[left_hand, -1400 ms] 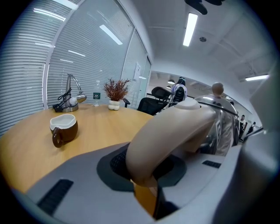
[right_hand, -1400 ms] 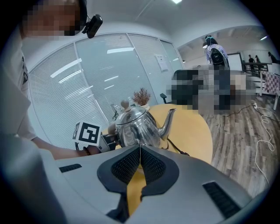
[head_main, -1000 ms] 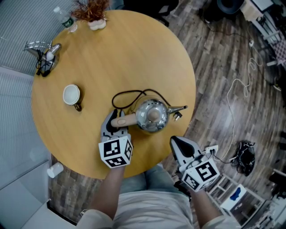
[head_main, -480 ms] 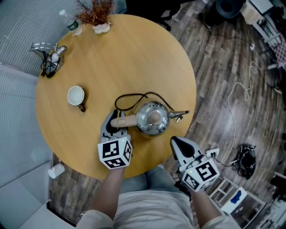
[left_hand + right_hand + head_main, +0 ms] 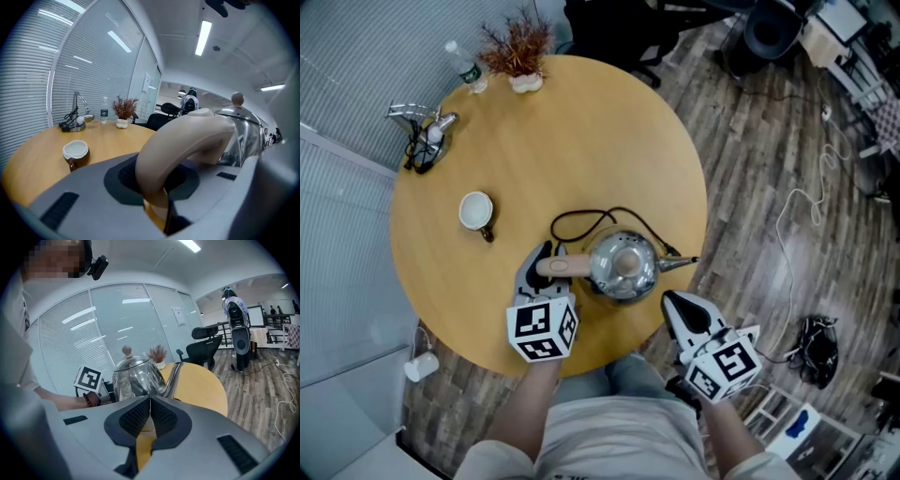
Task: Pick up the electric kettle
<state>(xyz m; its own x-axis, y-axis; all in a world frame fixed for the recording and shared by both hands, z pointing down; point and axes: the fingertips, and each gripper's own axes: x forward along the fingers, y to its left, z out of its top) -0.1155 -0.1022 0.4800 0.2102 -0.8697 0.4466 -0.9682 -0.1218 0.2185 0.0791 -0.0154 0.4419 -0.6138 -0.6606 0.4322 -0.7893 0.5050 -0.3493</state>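
A shiny steel electric kettle (image 5: 623, 265) with a beige handle (image 5: 565, 266) hangs over the near side of the round wooden table (image 5: 581, 122), spout pointing right. My left gripper (image 5: 546, 260) is shut on that handle, and in the left gripper view the handle (image 5: 183, 145) arches up out of the jaws with the steel body (image 5: 239, 136) behind it. A black cord (image 5: 581, 221) loops from the kettle across the tabletop. My right gripper (image 5: 675, 306) is shut with nothing in it, just off the table's near right edge. The right gripper view shows the kettle (image 5: 133, 376) beyond its jaws (image 5: 149, 414).
A white cup (image 5: 475, 210) sits left of the kettle. At the table's far left edge are a metal holder (image 5: 422, 133), a small bottle (image 5: 464, 66) and a dried plant (image 5: 517, 47). Cables and a dark bag (image 5: 816, 339) lie on the wood floor at the right.
My left gripper has risen a little with the kettle still in its grip. The right gripper has also come up slightly, still shut.
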